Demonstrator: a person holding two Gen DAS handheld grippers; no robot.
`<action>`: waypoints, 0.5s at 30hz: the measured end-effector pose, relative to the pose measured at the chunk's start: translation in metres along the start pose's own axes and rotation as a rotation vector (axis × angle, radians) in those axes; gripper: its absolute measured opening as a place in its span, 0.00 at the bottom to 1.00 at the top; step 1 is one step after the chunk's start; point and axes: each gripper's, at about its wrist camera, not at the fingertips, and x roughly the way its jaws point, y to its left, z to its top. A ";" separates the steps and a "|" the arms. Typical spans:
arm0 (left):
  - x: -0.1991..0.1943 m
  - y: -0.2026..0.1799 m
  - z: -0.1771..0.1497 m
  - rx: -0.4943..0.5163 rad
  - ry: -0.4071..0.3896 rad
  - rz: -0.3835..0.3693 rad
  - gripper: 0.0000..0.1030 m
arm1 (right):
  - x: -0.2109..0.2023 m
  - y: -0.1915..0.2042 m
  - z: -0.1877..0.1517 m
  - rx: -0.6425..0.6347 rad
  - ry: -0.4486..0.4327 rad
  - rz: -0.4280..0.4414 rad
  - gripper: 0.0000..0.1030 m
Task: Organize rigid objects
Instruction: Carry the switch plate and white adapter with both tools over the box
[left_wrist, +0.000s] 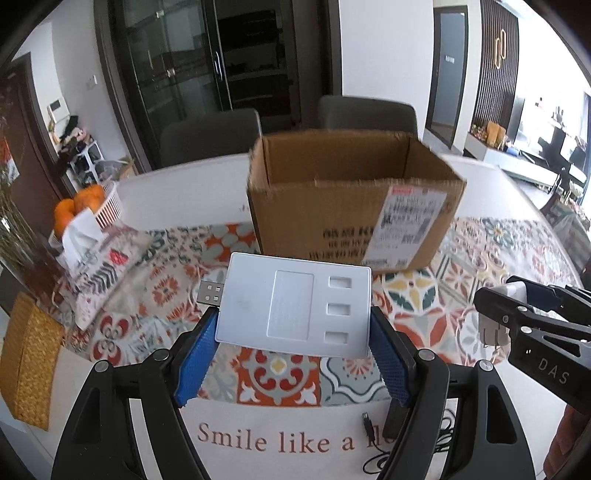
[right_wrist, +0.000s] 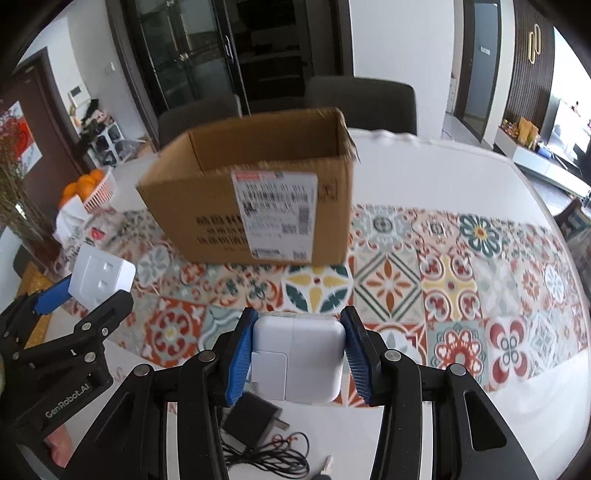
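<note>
My left gripper (left_wrist: 293, 321) is shut on a flat white USB hub (left_wrist: 295, 304) with a metal plug at its left end, held above the patterned cloth. The same hub (right_wrist: 101, 277) shows at the left of the right wrist view, between the left gripper's blue pads. My right gripper (right_wrist: 299, 350) is shut on a white square power adapter (right_wrist: 297, 360), also lifted off the table. In the left wrist view that gripper (left_wrist: 491, 317) shows at the right edge with the white adapter (left_wrist: 515, 290) peeking out. An open cardboard box (left_wrist: 351, 199) (right_wrist: 255, 195) stands just beyond both grippers.
A black charger (right_wrist: 255, 421) with a coiled black cable (right_wrist: 273, 454) lies on the table below the right gripper. A basket of oranges (left_wrist: 88, 206), a tissue pouch (left_wrist: 92, 258) and a woven yellow mat (left_wrist: 29, 350) sit at the left. Two grey chairs (left_wrist: 210, 136) stand behind the table.
</note>
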 end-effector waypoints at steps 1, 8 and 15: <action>-0.003 0.001 0.005 -0.005 -0.008 -0.003 0.75 | -0.002 0.001 0.002 -0.002 -0.008 0.004 0.45; -0.020 0.003 0.031 -0.012 -0.052 -0.021 0.75 | -0.023 0.004 0.031 -0.019 -0.084 0.026 0.45; -0.022 0.005 0.065 0.023 -0.081 -0.031 0.75 | -0.028 0.007 0.060 -0.036 -0.136 0.047 0.45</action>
